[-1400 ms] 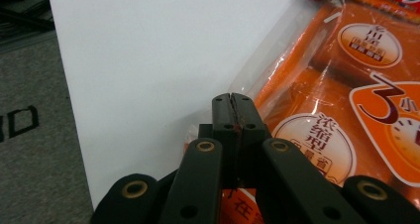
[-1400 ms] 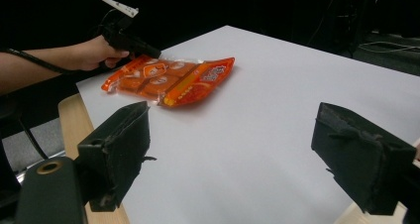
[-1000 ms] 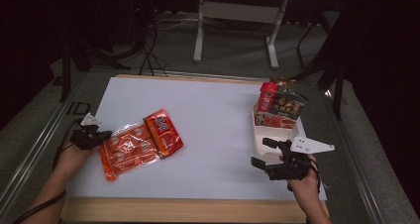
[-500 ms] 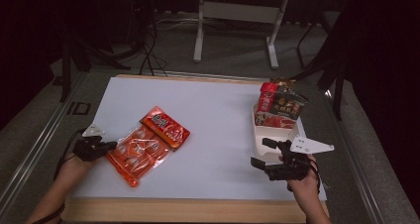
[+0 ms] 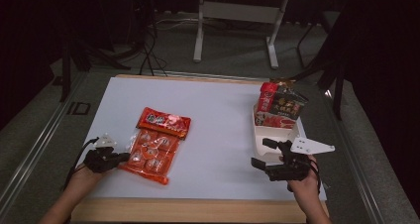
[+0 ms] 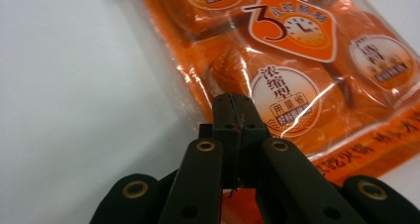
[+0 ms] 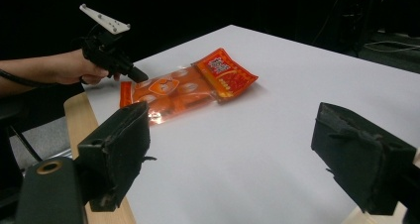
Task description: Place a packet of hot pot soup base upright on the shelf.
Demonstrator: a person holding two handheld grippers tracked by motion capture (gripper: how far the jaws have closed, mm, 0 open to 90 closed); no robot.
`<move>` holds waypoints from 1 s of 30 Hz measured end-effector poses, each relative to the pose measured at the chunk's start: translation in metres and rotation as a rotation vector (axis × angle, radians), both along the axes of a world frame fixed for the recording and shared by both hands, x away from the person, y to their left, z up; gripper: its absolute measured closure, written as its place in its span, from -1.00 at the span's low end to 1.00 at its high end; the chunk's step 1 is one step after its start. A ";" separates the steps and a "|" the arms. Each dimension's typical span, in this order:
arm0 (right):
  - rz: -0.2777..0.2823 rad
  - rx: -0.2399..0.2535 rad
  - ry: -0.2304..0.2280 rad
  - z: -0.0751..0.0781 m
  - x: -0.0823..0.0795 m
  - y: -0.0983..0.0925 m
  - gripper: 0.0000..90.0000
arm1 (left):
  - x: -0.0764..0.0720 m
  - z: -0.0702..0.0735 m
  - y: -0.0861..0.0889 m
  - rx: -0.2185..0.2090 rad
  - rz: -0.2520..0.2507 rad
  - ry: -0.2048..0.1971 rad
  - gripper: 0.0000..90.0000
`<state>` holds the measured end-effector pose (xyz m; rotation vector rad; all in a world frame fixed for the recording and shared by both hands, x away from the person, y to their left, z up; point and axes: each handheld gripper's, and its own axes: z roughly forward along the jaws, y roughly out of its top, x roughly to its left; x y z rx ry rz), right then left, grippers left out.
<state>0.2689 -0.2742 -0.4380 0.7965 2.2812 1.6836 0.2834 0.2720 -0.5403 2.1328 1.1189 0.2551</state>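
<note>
**A:** Where is the orange snack bag (image 5: pixel 154 148) right now?

**B:** It lies flat on the white tabletop (image 5: pixel 218 110), on the person's left half, slanted. Its red header end points away toward the far side and its clear end with the round orange packets lies nearer the front edge. In the right gripper view the same bag (image 7: pixel 183 87) sits near the tabletop's wooden edge.

**A:** And the left tongs (image 5: pixel 125 157)?

**B:** They are at the bag's left edge, near its lower end. In the left gripper view the two black jaws are pressed together, clenched on the thin clear margin of the bag (image 6: pixel 297 85); a sliver of plastic sits in the seam between them. From the right gripper view you can see the left hand (image 7: pixel 74 68) holding that tool low, tip down on the bag's edge.

**A:** What about the right tongs (image 5: pixel 262 153)?

**B:** Released. In the right gripper view the two padded jaws stand far apart with bare tabletop between them, holding nothing. From the high view they hover at the right side of the tabletop, just beside the white tray (image 5: pixel 262 135), pointing toward the left.

**A:** What is in that tray?

**B:** A few upright snack packets (image 5: pixel 278 107), red and dark, stand at its far end; the near end looks bare.
</note>
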 end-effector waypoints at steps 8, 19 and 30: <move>-0.002 -0.002 -0.004 0.000 -0.001 0.000 -0.67 | -0.002 0.000 -0.017 -0.021 -0.050 0.012 1.00; 0.002 -0.004 -0.004 0.000 -0.001 0.000 -0.67 | 0.017 0.003 -0.014 -0.014 0.010 -0.042 1.00; 0.003 -0.002 -0.006 0.000 -0.001 -0.001 -0.67 | 0.052 0.003 -0.015 0.014 0.078 -0.095 1.00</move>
